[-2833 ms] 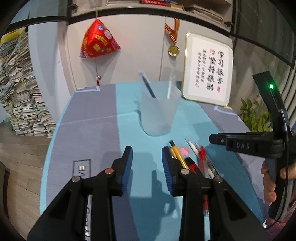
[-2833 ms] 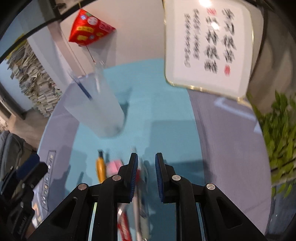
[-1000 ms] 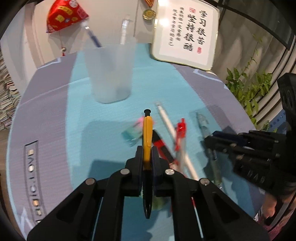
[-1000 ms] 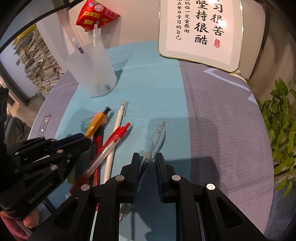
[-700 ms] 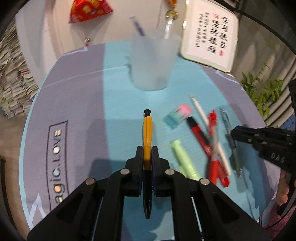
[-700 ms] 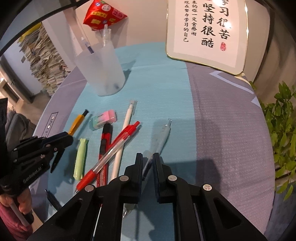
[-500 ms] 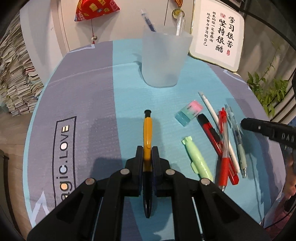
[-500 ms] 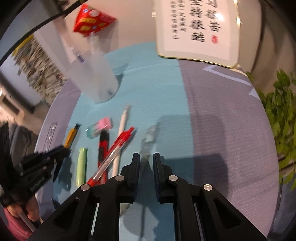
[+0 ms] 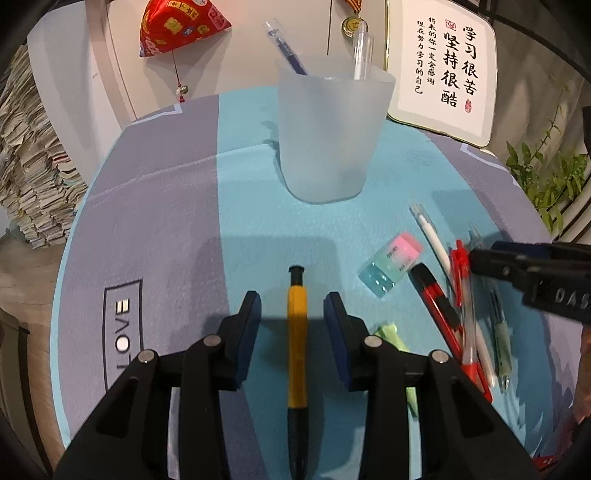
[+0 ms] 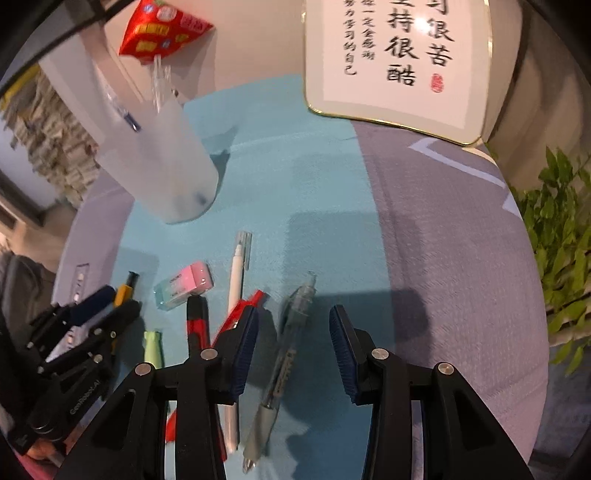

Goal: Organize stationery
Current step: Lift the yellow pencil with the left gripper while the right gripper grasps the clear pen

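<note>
My left gripper (image 9: 292,299) hangs low over the teal mat, its jaws opening. A yellow-and-black pen (image 9: 297,332) lies between them, and neither pad touches it. My right gripper (image 10: 293,317) is opening too, around a grey-green pen (image 10: 284,354) that lies free on the mat. A frosted cup (image 9: 328,136) holding two pens stands behind. Between the grippers lie a pink-and-teal eraser (image 9: 391,264), a white pen (image 9: 434,240), a red pen (image 9: 461,280), a red-and-black pen (image 9: 436,299) and a green highlighter (image 9: 391,334).
A framed calligraphy board (image 9: 443,66) leans on the wall behind the round table. A potted plant (image 10: 565,258) stands off the right edge and a stack of papers (image 9: 26,166) off the left. A red ornament (image 9: 177,26) hangs on the wall.
Both grippers were shut on their pens and have opened; the yellow pen and the grey-green pen now lie loose between the jaws. The left gripper drew nearer the cup.
</note>
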Demonstrator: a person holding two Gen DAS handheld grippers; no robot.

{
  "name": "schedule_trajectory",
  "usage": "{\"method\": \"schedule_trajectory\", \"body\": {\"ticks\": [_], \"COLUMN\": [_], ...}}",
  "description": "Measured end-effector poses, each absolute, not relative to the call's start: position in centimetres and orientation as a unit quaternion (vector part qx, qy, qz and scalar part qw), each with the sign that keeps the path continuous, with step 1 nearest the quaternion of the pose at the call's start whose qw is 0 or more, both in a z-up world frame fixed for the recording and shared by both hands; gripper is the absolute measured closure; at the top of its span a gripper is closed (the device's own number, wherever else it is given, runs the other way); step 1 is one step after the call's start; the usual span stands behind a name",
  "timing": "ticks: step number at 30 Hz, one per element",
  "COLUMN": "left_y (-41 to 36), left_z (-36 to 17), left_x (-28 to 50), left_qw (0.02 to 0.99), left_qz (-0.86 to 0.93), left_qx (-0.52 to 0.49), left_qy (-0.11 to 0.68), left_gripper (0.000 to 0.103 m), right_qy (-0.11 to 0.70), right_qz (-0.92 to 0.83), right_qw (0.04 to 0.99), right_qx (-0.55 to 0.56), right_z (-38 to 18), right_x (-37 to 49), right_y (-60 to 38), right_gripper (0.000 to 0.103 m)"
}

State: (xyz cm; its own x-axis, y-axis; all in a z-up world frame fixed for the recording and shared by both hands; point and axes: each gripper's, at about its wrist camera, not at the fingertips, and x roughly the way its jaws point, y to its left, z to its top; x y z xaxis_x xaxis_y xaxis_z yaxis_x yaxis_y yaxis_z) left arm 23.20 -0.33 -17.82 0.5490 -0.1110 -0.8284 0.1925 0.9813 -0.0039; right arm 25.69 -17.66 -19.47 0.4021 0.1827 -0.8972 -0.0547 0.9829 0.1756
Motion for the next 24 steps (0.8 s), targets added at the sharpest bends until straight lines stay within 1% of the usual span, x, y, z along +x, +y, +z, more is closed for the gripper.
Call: {"method": "schedule_trajectory", "body": {"ticks": [2,3,4,5,8,10,20,24], "left_y": [-0.4,-0.4,-0.4,-0.4,-0.1,0.2,1.3,1.1], "left_z": [-17.8,-17.8,-17.8,-17.8,-17.5,-16.8,-10.7,-9.2], "left_x": [23.4,23.5,23.6,23.7,23.8,23.5,20.2,19.1], "left_qw": [0.880,0.880,0.880,0.880,0.875,0.879,0.913,0.922], "left_qz": [-0.088,-0.090,-0.093,-0.094,-0.103,-0.106,-0.109,-0.115], "left_qx": [0.046,0.047,0.046,0.043,0.024,0.017,-0.015,-0.013], "left_qy": [0.465,0.464,0.463,0.463,0.472,0.464,0.392,0.370], "left_gripper": [0.070,0.075,0.081,0.095,0.095,0.095,0.095,0.095], "right_qy": [0.540,0.539,0.537,0.534,0.534,0.526,0.459,0.434], "right_qz": [0.067,0.065,0.062,0.059,0.074,0.094,0.118,0.129], "right_qw": [0.837,0.838,0.841,0.843,0.841,0.842,0.873,0.884], "right_qx": [0.053,0.045,0.036,0.029,0.047,0.070,0.111,0.118], "right_z": [-19.6,-19.6,-19.6,-19.6,-19.5,-19.0,-13.7,-11.7], "right_x": [25.8,25.9,25.9,25.9,26.0,25.8,22.6,21.2], "right_y": [-17.3,-17.0,-16.8,-16.6,-16.7,-17.1,-19.1,-19.5], "right_gripper": [0.061,0.061,0.068,0.083,0.085,0.086,0.086,0.086]}}
